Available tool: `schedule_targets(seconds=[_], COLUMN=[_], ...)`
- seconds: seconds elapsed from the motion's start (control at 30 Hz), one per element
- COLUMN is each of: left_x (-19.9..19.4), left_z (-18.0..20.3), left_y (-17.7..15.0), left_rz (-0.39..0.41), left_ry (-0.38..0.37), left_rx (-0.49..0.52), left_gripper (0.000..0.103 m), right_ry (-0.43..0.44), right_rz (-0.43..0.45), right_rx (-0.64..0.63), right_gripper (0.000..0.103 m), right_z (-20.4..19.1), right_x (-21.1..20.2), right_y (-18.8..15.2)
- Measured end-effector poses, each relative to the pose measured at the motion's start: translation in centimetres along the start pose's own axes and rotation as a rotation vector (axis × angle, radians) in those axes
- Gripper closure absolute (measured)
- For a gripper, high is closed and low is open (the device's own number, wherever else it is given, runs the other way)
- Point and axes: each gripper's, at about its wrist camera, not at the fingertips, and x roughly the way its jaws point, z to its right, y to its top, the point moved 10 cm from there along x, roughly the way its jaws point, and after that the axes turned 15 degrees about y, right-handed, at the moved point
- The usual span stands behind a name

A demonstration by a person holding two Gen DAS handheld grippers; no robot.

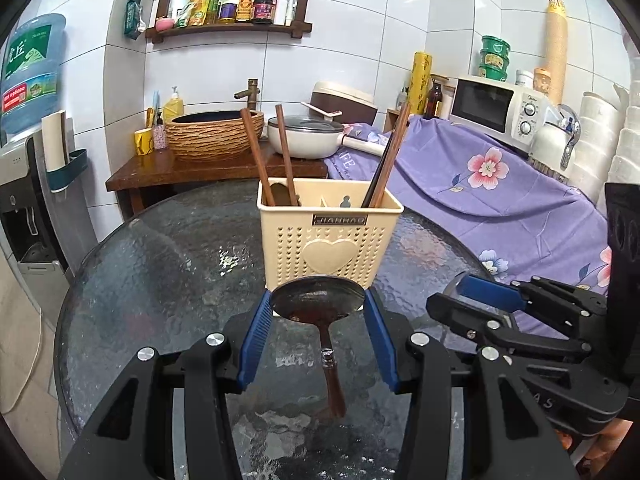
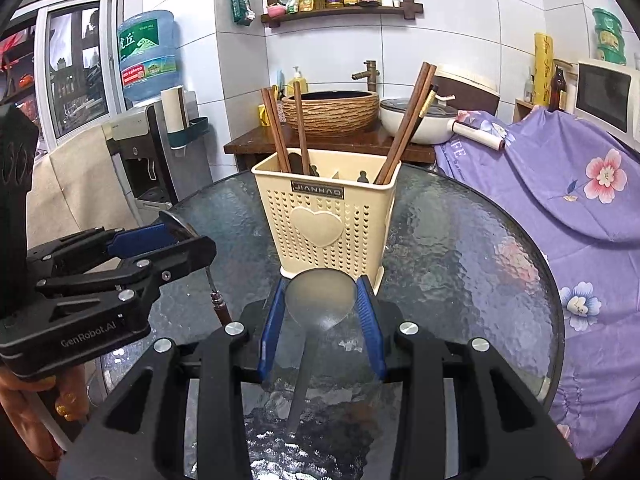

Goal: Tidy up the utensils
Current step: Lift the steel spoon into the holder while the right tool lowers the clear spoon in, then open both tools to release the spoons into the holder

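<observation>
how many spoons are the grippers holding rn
2: a dark metal spoon with a brown wooden handle in the left gripper, and a pale grey spoon in the right gripper. More may hide inside the beige holder.

Home kitchen: tiled walls; condiment shelf (image 1: pixel 236 4) at upper centre; basin sink (image 1: pixel 214 134) mid-frame; microwave (image 1: pixel 500 110) at right; water dispenser (image 1: pixel 24 168) at left.

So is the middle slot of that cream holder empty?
Yes, the holder has chopsticks only in its end slots; the middle slot shows nothing.
</observation>
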Motion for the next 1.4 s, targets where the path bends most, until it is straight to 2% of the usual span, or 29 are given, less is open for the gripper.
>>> schedule_targets(seconds=[0.17, 0.33, 0.57, 0.63, 0.77, 0.97, 1.2, 1.4], left_x=[-0.3, -1.1, -2.0, -1.7, -0.5, 2.6, 5.9, 7.4], left_z=[-0.2, -1.0, -2.8, -2.9, -2.7, -2.2, -2.1, -1.8], left_y=[2.6, 7.7, 17.0, 18.4, 19.7, 18.4, 15.0, 12.4], left_rz=[0.012, 0.063, 0.184, 0.197, 0.198, 0.165, 0.115, 0.094], left_ry=[-0.036, -0.044, 0.029, 0.044, 0.062, 0.087, 0.082, 0.078], left_rx=[-0.004, -0.024, -0.065, -0.065, -0.065, -0.05, -0.051, -0.031], left_gripper=[0.057, 0.057, 0.057, 0.057, 0.057, 0.057, 0.057, 0.057], right_ry=[0.008, 0.009, -0.022, -0.054, -0.099, -0.15, -0.184, -0.177], right_rz=[0.021, 0.077, 0.209, 0.238, 0.248, 0.228, 0.192, 0.163], right_rx=[-0.012, -0.03, -0.01, -0.02, -0.039, -0.046, -0.06, -0.051], right_gripper=[0.066, 0.066, 0.066, 0.066, 0.066, 0.066, 0.066, 0.066], right_z=[0.4, 0.8, 2.2, 2.6, 3.3, 4.7, 6.0, 6.5], right_x=[-0.1, -1.0, -2.8, -3.0, -2.0, 0.6, 4.0, 6.0], right_y=[2.5, 7.9, 17.4, 19.7, 21.8, 20.6, 16.5, 13.0])
